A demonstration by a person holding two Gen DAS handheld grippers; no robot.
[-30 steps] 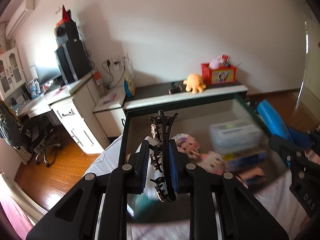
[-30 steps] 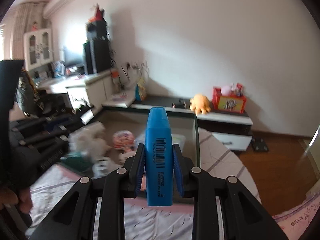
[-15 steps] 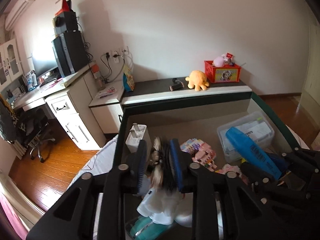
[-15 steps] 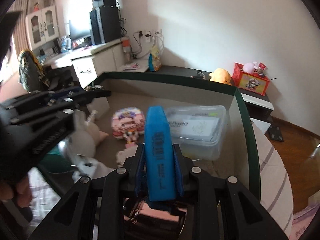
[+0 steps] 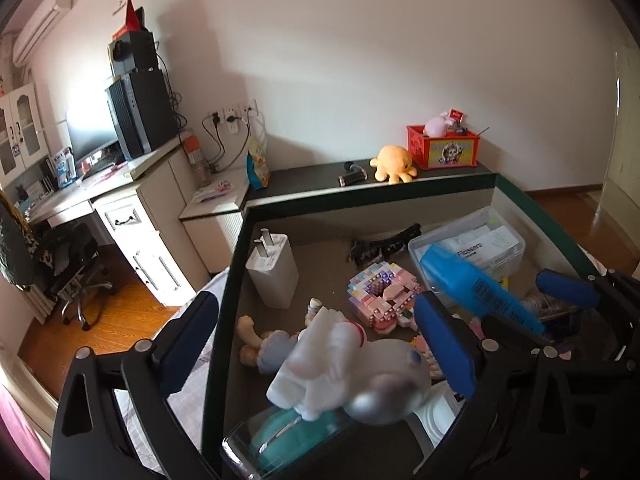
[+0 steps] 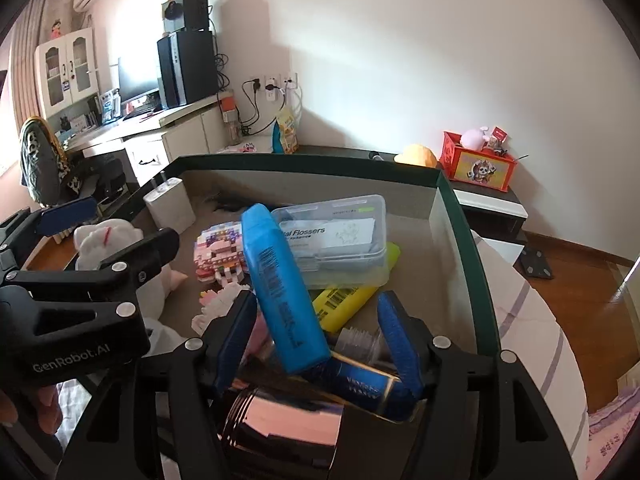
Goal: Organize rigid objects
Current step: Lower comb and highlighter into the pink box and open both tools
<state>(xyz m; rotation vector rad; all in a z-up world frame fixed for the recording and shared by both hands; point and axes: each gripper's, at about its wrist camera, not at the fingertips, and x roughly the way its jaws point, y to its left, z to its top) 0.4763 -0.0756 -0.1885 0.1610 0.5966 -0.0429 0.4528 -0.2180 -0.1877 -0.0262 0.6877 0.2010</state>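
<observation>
A green-rimmed box (image 5: pixel 360 202) holds the objects. My left gripper (image 5: pixel 316 344) is open and empty above a white plush toy (image 5: pixel 340 364). The black hair clip (image 5: pixel 380 244) lies at the box's back wall. My right gripper (image 6: pixel 316 344) is open. The blue highlighter (image 6: pixel 280 288) leans tilted between its fingers, its lower end resting in a shiny metallic cup (image 6: pixel 280 420). It also shows in the left wrist view (image 5: pixel 476 284).
In the box are a white charger (image 5: pixel 272 272), a pink brick model (image 5: pixel 380 296), a clear flosser case (image 6: pixel 336 240) and a yellow highlighter (image 6: pixel 352 296). A shelf behind carries a yellow plush (image 5: pixel 392 162) and a red box (image 5: pixel 442 148).
The left gripper opened and the hair clip dropped to the back of the box. The right gripper lowered over the cup and opened, letting go of the blue highlighter.
</observation>
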